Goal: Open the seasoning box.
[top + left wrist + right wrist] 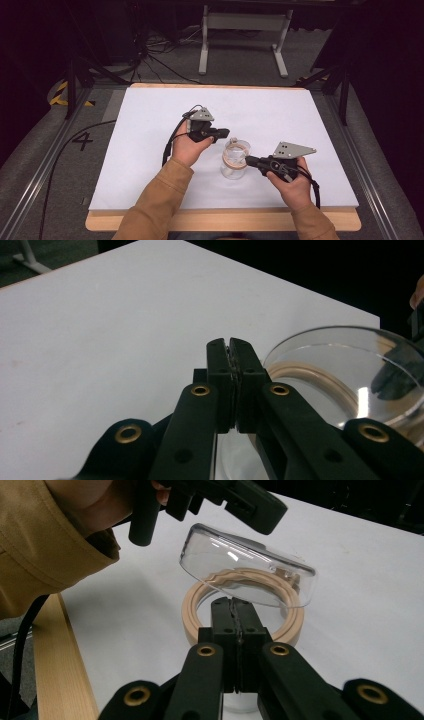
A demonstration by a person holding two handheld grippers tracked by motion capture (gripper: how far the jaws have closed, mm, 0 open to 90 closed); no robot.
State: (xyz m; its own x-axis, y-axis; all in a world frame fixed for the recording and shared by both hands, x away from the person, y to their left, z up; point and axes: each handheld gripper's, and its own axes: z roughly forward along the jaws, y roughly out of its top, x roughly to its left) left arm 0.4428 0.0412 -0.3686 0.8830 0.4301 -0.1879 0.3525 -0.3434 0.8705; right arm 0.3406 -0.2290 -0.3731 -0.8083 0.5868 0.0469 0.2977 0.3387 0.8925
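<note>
A clear glass jar stands right of centre on the white board. A tan sealing ring sits on its mouth, and its clear lid is tilted up over the ring. My right gripper is shut, its tips at the near rim of the jar; whether something thin is pinched between them I cannot tell. My left gripper is shut with nothing between its jaws. It hovers at the raised lid, on the lid's far side in the right gripper view. Whether it touches the lid is unclear.
The white board covers a wooden table whose front edge runs along the bottom. A white metal stand and cables lie on the floor beyond the table. A cable trails from each gripper.
</note>
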